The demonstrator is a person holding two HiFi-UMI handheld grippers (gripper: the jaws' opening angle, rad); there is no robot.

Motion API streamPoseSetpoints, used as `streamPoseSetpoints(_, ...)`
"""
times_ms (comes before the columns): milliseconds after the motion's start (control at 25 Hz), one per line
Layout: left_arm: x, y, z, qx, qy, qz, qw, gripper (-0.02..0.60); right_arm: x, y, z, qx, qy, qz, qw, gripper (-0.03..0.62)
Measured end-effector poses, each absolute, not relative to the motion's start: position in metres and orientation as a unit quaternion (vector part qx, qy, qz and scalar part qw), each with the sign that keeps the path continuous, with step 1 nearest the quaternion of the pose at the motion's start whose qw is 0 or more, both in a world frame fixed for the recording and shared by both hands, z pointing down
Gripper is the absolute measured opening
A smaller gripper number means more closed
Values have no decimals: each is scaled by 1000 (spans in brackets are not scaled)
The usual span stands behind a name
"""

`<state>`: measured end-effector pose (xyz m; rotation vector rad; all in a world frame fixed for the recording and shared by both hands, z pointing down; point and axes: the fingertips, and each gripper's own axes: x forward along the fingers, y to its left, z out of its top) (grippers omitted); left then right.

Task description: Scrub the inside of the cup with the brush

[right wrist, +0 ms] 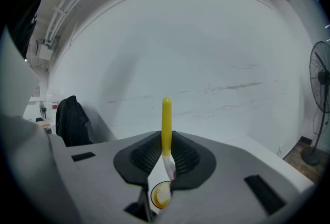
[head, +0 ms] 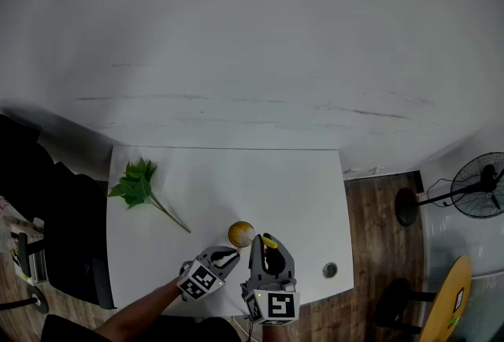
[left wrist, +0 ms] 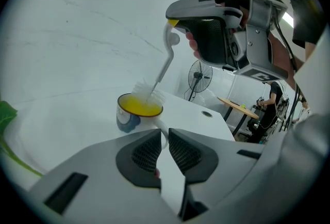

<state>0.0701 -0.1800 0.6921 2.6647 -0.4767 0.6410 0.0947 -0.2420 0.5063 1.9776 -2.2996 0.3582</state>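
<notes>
A cup [head: 241, 234] with a yellow inside stands near the front of the white table [head: 276, 183]. In the left gripper view the cup [left wrist: 138, 109] is white and blue outside. Its white handle [left wrist: 161, 127] runs back between the pads of my left gripper [left wrist: 164, 135], which is shut on it. My right gripper [right wrist: 166, 140] is shut on the yellow handle of the brush [right wrist: 166, 120], above the cup [right wrist: 161, 195]. The brush [left wrist: 165, 65] slants down and its white bristles sit inside the cup's mouth. In the head view both grippers, left [head: 230, 254] and right [head: 264, 244], sit just behind the cup.
A green leafy sprig [head: 138, 184] lies on the table's left half. A round cable hole [head: 330, 270] is near the front right corner. A black chair [head: 71, 238] stands to the left. A floor fan [head: 476, 187] and a round wooden table [head: 449, 301] stand to the right.
</notes>
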Motion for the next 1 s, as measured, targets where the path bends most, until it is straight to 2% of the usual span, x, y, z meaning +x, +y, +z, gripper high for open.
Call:
streamPoseSetpoints(320, 68, -180, 693, 941, -174, 228, 181, 55, 103, -243, 475, 651, -752, 106, 6, 71)
streamPoseSetpoints(520, 68, -180, 692, 941, -174, 229, 181, 55, 103, -245, 474, 647, -757, 94, 9, 71)
streamPoseSetpoints(720, 69, -180, 692, 941, -173, 229, 181, 54, 107, -245, 507, 651, -747, 126, 48, 71)
streamPoseSetpoints(1000, 69, -180, 692, 941, -173, 230, 181, 54, 106, -246, 520, 648, -748, 139, 42, 69)
